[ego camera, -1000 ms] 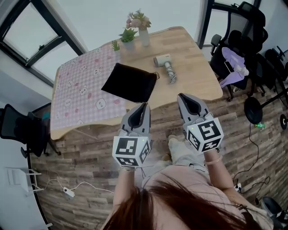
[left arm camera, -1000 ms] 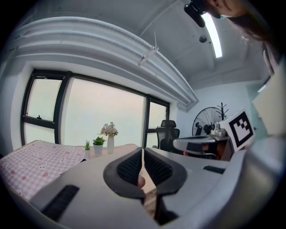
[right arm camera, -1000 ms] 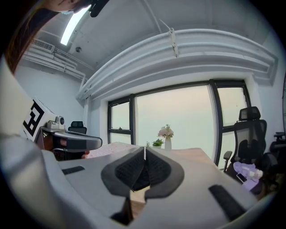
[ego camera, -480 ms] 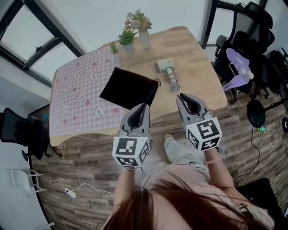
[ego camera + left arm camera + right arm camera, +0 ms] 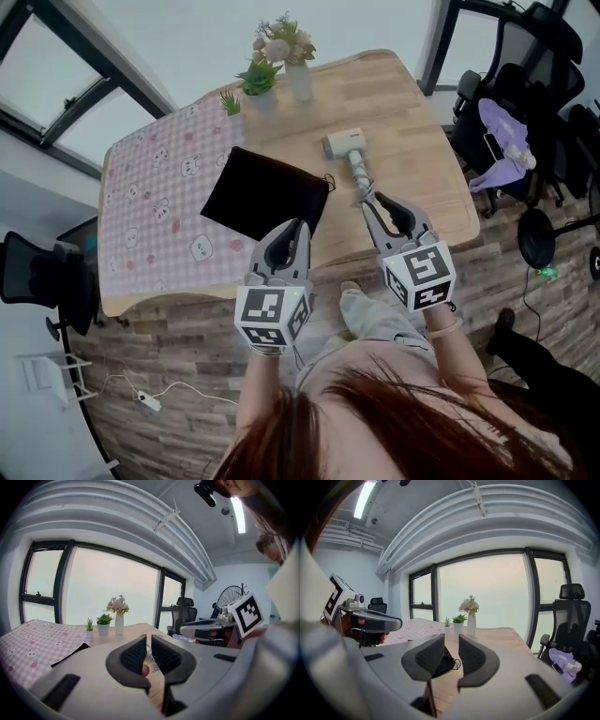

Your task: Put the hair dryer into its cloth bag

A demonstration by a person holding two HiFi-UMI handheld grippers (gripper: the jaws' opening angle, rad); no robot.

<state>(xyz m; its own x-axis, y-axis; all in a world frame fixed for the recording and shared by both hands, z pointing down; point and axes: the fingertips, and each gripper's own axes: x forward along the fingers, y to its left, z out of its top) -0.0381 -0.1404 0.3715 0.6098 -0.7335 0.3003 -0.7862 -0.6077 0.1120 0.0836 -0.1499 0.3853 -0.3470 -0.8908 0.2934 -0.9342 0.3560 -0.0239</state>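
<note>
- Left gripper (image 5: 298, 225): jaws drawn together to a thin slit with nothing between them; it hangs over the near table edge, just before the cloth bag (image 5: 264, 193).
- Right gripper (image 5: 382, 202): jaws have just been opening and stand apart and empty, their tips near the lower end of the hair dryer (image 5: 351, 157) without touching it.
- Hair dryer: lies on its side on the bare wood of the table (image 5: 412, 122), just right of the bag. Its long axis runs from far to near, the head towards the vase (image 5: 298, 75), the handle and trailing cord towards the right gripper. Which way the nozzle faces cannot be told.
- Cloth bag: lies flat, partly on the pink tablecloth (image 5: 159, 202), its drawstring corner nearest the dryer.
- Likely hazards: the rounded handle may roll or slip from a shallow pinch; the loose cord may snag at the bag's mouth.
- A pinch through both cloth layers would hold the mouth shut, and the bag may slide when pushed.
</note>
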